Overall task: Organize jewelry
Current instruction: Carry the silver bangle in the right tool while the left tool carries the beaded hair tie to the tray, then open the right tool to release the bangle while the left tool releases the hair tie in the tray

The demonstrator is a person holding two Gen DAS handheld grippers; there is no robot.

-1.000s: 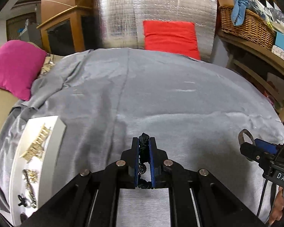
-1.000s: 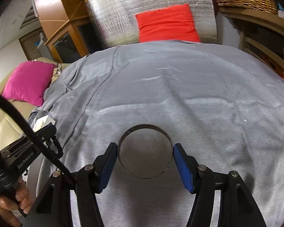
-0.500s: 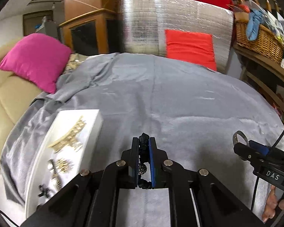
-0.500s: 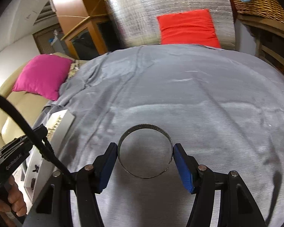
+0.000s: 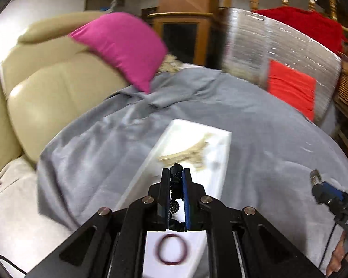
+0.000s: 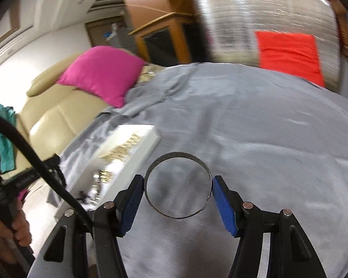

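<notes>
Tongs hide most of the white tray [image 5: 217, 153]; its gold jewelry [image 5: 188, 154] blurs.

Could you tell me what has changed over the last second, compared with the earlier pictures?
Both grippers have swung toward the white tray, which moved from the left edge of the left wrist view to straight ahead; a dark red ring on it now shows. Nothing was picked up or let go. The left gripper stays shut on the black beaded piece, and the right gripper still holds the metal bangle.
</notes>
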